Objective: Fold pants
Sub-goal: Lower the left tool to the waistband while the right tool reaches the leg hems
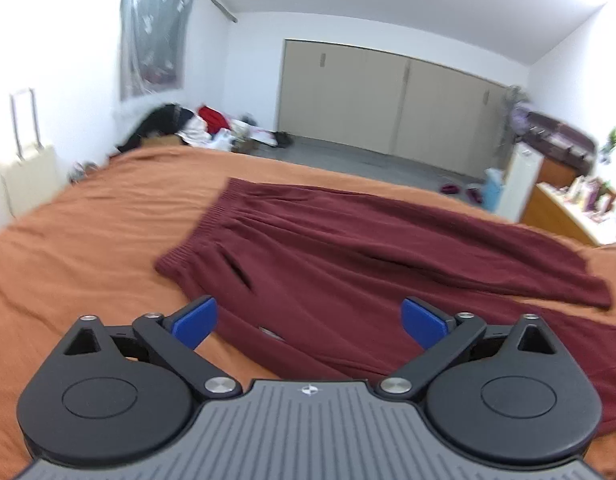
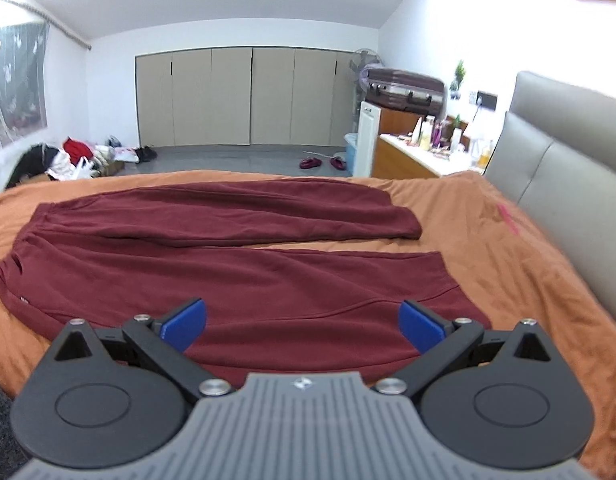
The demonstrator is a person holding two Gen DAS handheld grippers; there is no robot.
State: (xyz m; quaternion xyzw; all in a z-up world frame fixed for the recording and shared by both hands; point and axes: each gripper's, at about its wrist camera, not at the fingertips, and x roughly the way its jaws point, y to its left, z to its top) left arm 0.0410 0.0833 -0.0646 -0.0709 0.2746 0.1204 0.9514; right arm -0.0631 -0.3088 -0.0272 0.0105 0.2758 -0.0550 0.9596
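Note:
Dark red pants (image 1: 348,248) lie spread flat on an orange bed sheet (image 1: 87,232), waistband at the left, both legs running to the right. My left gripper (image 1: 310,322) hovers open above the near hip, by the pocket slit, with nothing between its blue pads (image 1: 195,320). In the right wrist view the whole pants (image 2: 227,280) show, the two legs side by side with a strip of sheet (image 2: 488,248) between them. My right gripper (image 2: 303,324) hangs open over the near leg, close to its lower half, holding nothing.
A grey padded headboard (image 2: 568,152) stands at the right of the bed. Beyond the far edge are grey floor, beige closet doors (image 2: 235,96), a clothes pile (image 2: 71,160) at the left, and a dresser (image 2: 412,156) with bottles and a suitcase at the right.

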